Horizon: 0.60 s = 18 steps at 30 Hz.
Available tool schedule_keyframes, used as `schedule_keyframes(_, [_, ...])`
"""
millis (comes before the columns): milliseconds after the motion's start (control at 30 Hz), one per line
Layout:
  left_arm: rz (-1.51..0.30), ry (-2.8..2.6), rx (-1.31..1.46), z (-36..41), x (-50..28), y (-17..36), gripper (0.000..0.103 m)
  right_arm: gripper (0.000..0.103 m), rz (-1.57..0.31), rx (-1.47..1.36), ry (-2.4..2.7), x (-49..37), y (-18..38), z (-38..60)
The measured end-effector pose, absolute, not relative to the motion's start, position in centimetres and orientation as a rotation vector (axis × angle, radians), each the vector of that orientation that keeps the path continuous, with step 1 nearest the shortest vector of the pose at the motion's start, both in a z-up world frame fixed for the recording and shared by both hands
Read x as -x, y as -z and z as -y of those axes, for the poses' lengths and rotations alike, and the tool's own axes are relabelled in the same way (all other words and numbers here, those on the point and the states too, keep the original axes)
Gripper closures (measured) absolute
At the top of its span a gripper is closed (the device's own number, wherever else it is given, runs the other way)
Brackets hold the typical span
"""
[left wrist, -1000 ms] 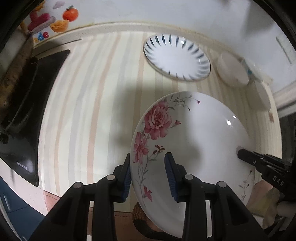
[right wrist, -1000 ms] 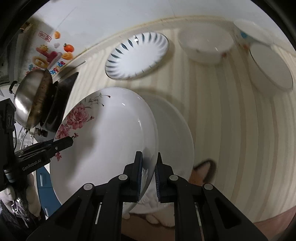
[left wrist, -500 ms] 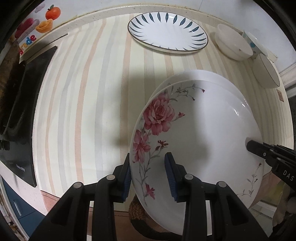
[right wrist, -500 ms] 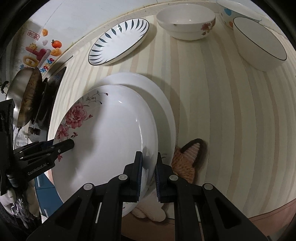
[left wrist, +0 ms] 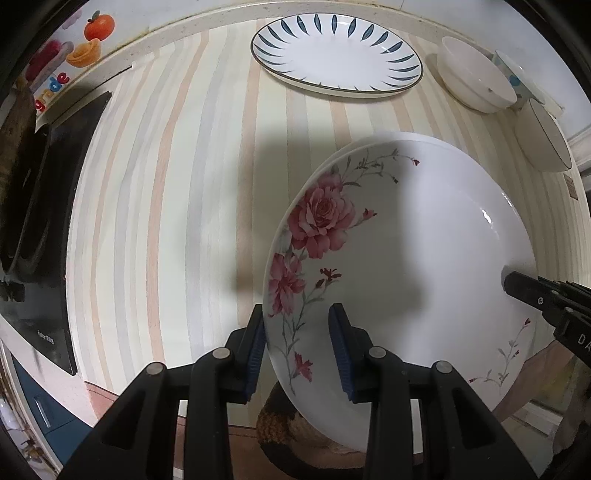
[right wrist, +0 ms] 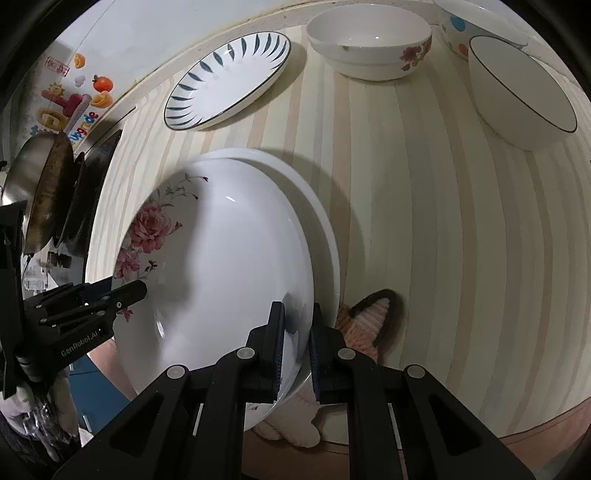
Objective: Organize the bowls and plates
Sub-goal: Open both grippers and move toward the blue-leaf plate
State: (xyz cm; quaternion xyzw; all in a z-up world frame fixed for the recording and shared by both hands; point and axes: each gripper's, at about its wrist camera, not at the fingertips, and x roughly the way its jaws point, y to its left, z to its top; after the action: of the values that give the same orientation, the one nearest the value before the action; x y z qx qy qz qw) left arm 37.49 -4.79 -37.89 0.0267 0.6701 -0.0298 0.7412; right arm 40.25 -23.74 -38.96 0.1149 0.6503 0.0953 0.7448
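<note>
A white plate with pink roses (left wrist: 413,251) is held from both sides over a plain white plate (right wrist: 325,236) on the striped counter, almost resting on it. My left gripper (left wrist: 297,343) is shut on its left rim. My right gripper (right wrist: 297,343) is shut on its right rim; its finger also shows in the left wrist view (left wrist: 532,291). The rose plate also shows in the right wrist view (right wrist: 229,258). A blue-leaf plate (left wrist: 336,55) lies at the back. Three bowls stand at the back right: a rose-print one (right wrist: 369,40), a dark-rimmed one (right wrist: 521,92) and a dotted one (right wrist: 458,26).
An induction hob (left wrist: 33,221) with a pan (right wrist: 44,184) is at the left end of the counter. A tiled wall with fruit stickers (left wrist: 85,40) runs behind. A furry slipper (right wrist: 369,321) lies on the floor below the counter's front edge.
The rose plate has come down toward the plain white plate, and both grippers moved with it. The gap between the two plates has nearly closed.
</note>
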Motion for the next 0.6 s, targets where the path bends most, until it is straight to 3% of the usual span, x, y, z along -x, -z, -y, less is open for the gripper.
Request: schedule_keyframes(600, [-1.469,0.059,-0.018,3.1,-37.5,36.4,0.072,0.086,-1.504,-0.351,-0.183,-41.0,38.5,25.0])
